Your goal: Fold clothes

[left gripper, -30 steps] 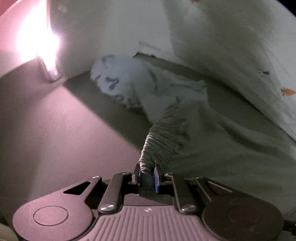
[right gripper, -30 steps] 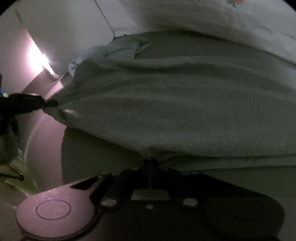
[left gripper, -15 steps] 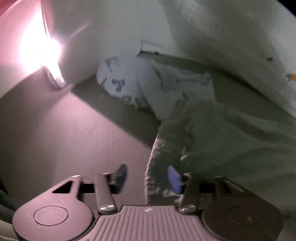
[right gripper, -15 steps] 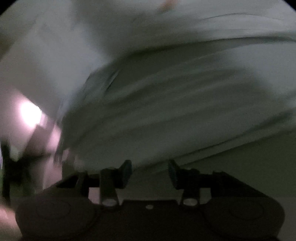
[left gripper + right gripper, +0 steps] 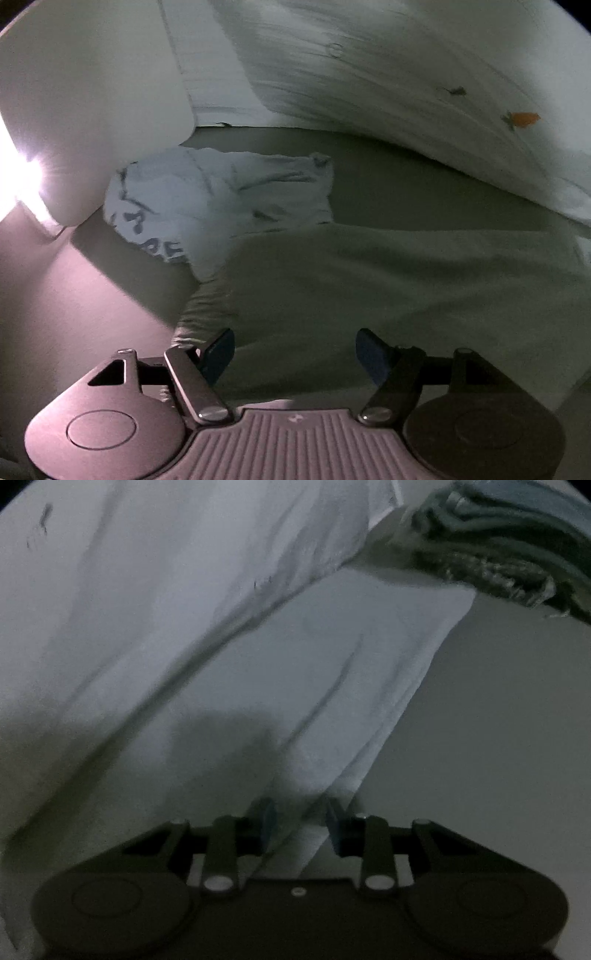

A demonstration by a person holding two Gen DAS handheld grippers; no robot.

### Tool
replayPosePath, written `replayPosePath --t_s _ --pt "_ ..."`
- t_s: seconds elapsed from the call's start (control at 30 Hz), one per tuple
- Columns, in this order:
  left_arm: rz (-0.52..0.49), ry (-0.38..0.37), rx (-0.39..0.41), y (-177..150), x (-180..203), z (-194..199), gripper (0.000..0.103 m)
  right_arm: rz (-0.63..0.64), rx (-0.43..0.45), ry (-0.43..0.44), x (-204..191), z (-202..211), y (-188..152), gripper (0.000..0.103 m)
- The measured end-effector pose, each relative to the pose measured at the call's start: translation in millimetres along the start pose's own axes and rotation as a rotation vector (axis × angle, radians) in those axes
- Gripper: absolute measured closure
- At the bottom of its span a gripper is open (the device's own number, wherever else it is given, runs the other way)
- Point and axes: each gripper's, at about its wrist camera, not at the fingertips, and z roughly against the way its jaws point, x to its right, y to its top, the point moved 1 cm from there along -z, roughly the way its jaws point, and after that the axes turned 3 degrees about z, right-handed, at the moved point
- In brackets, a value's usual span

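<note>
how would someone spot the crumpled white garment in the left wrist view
Start at the big white pillow standing at the upper left of the bed. Right at its foot lies a crumpled white garment, beyond the flat grey-green cloth spread nearer the camera. Only it has dark printed lettering on its left end.

A bed sheet (image 5: 424, 192) carries everything — a flat green garment (image 5: 388, 295) in front, a crumpled white printed garment (image 5: 207, 206) just behind it, a pale patterned quilt (image 5: 424, 85) beyond.
</note>
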Motion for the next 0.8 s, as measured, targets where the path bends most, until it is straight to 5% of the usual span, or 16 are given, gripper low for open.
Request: replayPosePath --t_s 0.03,0.07,0.27,0.33,0.47,0.8 --pt "-0.006 -0.001 -0.002 1.5 5.2 -1.1 0.029 0.043 0.009 -0.019 -2.0 0.1 -0.5 0.098" --pt "-0.007 -0.005 -0.006 3.5 10.4 -2.8 0.029 0.086 0.017 -0.038 -4.1 0.1 -1.1 0.102" --pt "-0.035 -0.046 -0.039 10.6 35.8 -13.9 0.029 0.127 0.043 -0.192 29.2 9.5 3.5 0.103" --pt "-0.046 -0.063 -0.055 11.4 43.4 -21.0 0.029 0.078 0.030 -0.167 46.9 13.4 9.9 0.102" --pt "-0.077 -0.101 -0.071 15.1 61.1 -37.5 0.026 0.149 0.046 -0.062 41.7 39.5 8.6 0.093" --pt "-0.122 -0.188 -0.099 30.9 81.2 -79.8 0.015 0.477 -0.154 0.327 -106.6 49.0 -83.0 0.095"
